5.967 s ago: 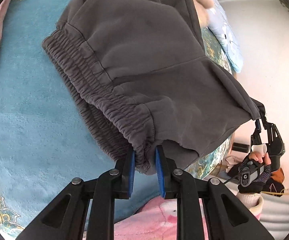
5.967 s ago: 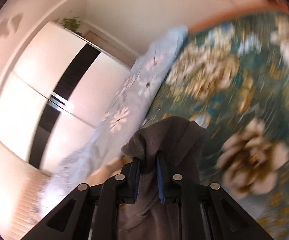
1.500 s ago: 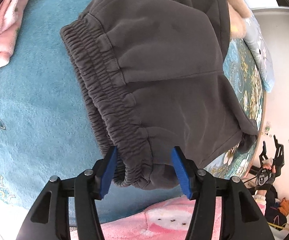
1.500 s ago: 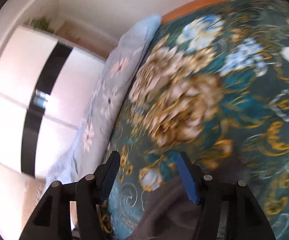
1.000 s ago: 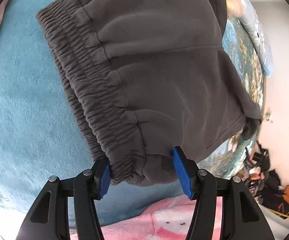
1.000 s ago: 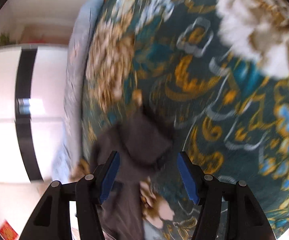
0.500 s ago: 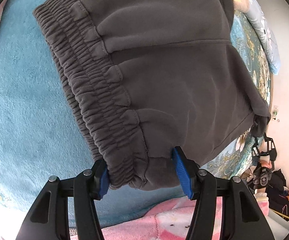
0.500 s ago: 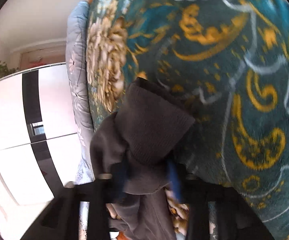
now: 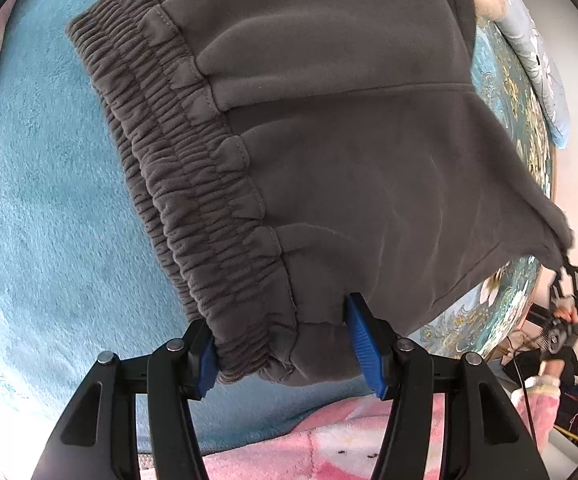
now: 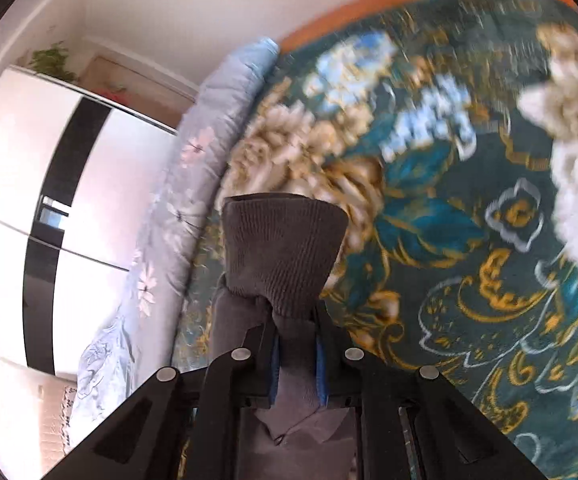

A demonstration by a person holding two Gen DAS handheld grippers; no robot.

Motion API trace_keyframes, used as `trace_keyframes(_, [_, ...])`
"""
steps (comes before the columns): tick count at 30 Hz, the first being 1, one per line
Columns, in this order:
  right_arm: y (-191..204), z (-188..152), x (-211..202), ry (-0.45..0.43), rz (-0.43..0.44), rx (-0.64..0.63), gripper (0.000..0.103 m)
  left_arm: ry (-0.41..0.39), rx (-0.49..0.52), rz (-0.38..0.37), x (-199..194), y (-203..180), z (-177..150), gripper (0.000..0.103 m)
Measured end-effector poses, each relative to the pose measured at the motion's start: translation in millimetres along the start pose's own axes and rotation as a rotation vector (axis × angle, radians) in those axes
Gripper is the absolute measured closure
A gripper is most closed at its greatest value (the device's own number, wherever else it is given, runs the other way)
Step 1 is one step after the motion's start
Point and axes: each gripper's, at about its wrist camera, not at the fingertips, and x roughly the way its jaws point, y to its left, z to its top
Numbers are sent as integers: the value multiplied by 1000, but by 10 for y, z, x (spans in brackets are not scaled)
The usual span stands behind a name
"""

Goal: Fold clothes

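Trousers (image 9: pixel 329 128) grey, waistband corner between the wide-apart pads of left gripper (image 9: pixel 285 354), cuff (image 10: pixel 285 256) pinched in the closing right gripper (image 10: pixel 295 364), blanket (image 9: pixel 49 208) beneath.

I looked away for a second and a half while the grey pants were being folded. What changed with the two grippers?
The right gripper, open over the floral bedspread before, came onto the ribbed cuff and its jaws are closing, pads already pinching it; the left-wrist view shows that corner pulled taut. The left gripper stayed open astride the elastic waistband without clamping it, and the grey pants stayed on the blue blanket.
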Motion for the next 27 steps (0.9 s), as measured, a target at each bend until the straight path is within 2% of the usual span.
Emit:
trace_keyframes(2, [-129,-64,162,35,1,36,82,-2,2,-4,-31,16,-15,45])
trace_keyframes(4, [-236,-67,177,33,10,64,74,-9,-3,-11,-65,50,-26,45])
trace_keyframes(9, [-318,50,-182,-68,59,62,48,-17,-18,-37,-116,165,-68,45])
trace_keyframes(11, [-406,60,-215,-56,45,78,48,-21,-14,-47,-132,190,-91,45])
trace_keyframes(16, [-683,-87,100,93,47,161,46,-33,25,-42,-166,189,-142,42])
trace_keyframes(22, [-510,-260,414,186,60,119,46,-47,19,-29,-163,231,-158,40])
trace_keyframes(27, [-480,-336,608,208,65,122,46,-66,49,-15,-205,233,-189,41])
